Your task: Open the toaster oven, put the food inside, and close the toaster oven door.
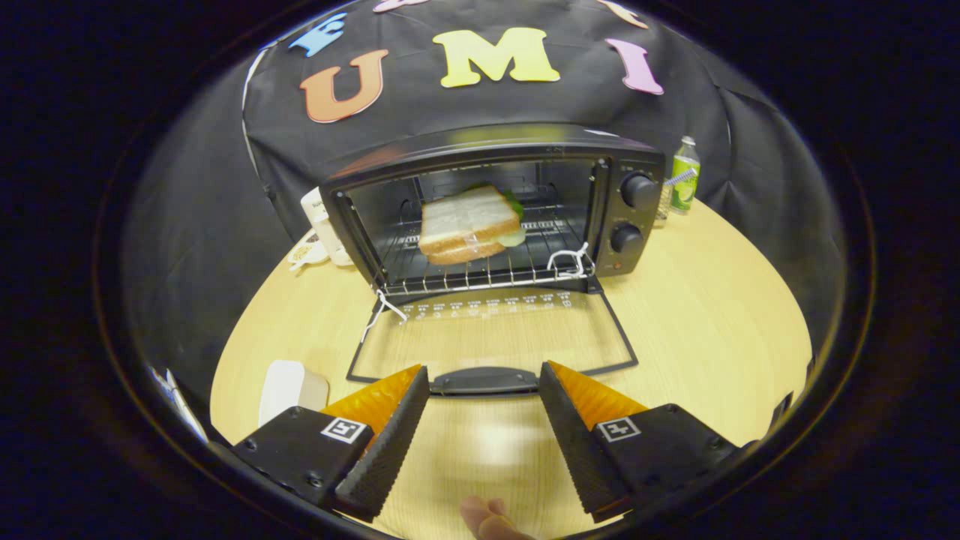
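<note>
Claw (484, 394) spread, empty, flanking the black toaster oven's (495, 210) lowered glass door handle (484, 380); you could slip lifting it.

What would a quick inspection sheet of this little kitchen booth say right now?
Surface: round wooden table, pale.
Job's things: toaster oven with door folded down flat; sandwich on its rack.
Clutter: green bottle right of oven; white appliance left of it; white object beside left finger.
Grippers: hand-held gripper open, tips flanking door handle.
Cables: white strings at door hinges.
Surroundings: black cloth wall.
</note>
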{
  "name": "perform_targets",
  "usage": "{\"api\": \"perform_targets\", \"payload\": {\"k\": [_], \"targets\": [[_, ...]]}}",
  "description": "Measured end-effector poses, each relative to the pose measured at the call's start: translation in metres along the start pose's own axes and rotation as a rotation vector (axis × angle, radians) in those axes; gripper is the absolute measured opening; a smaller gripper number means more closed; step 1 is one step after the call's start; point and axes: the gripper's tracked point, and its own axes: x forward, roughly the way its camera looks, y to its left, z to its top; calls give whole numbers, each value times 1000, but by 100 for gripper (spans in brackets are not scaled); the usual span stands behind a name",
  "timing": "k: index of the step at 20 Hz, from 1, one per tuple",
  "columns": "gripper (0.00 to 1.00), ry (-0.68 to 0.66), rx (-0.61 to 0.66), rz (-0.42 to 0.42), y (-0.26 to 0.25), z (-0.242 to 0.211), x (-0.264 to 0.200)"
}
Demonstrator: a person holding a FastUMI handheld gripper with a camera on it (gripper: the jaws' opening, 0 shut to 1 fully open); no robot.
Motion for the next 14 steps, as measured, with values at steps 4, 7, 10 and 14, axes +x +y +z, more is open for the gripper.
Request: {"api": "perform_targets", "payload": {"k": [4, 7, 10, 14], "targets": [[96, 70, -15, 11, 1, -26, 4], [96, 146, -2, 23, 5, -48, 19], [96, 151, 5, 0, 1, -50, 34], [97, 137, -16, -42, -2, -48, 39]]}}
